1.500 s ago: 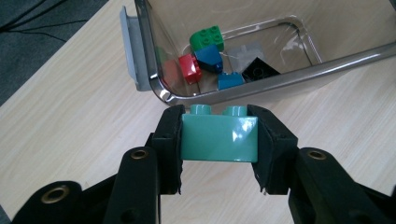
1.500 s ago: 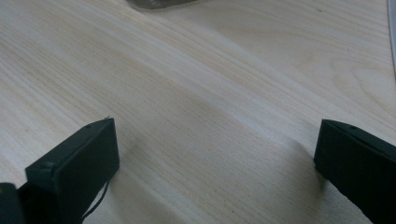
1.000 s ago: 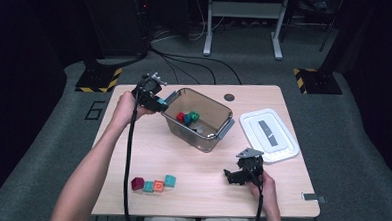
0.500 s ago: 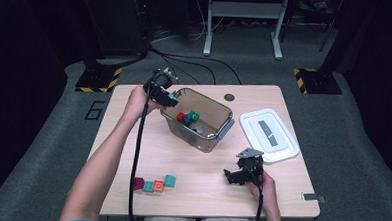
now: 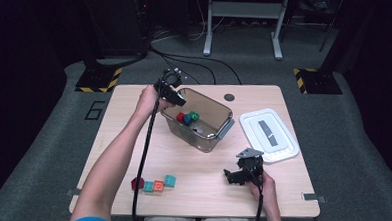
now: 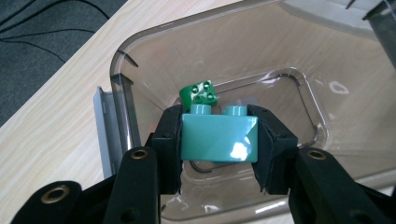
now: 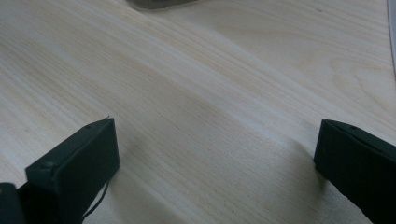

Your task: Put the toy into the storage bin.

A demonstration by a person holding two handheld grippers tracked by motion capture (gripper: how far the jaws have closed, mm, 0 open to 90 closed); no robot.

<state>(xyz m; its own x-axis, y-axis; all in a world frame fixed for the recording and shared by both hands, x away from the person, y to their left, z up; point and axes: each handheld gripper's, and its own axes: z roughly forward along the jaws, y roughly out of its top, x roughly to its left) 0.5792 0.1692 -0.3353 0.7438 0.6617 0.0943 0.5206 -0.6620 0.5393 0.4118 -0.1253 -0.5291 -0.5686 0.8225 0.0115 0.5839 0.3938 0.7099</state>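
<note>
- Left tongs [image 6: 218, 140]: clamped on a teal brick [image 6: 218, 138], held above the open clear bin [image 5: 218, 122], over a green brick [image 6: 200, 92] inside.
- Right tongs [image 5: 233, 176]: jaws wide apart, low over the bare bench [image 7: 224, 93].

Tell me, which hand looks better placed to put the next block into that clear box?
Probably left. The left gripper is shut on a teal block over the clear bin. The right gripper rests open, away from the blocks.
</note>
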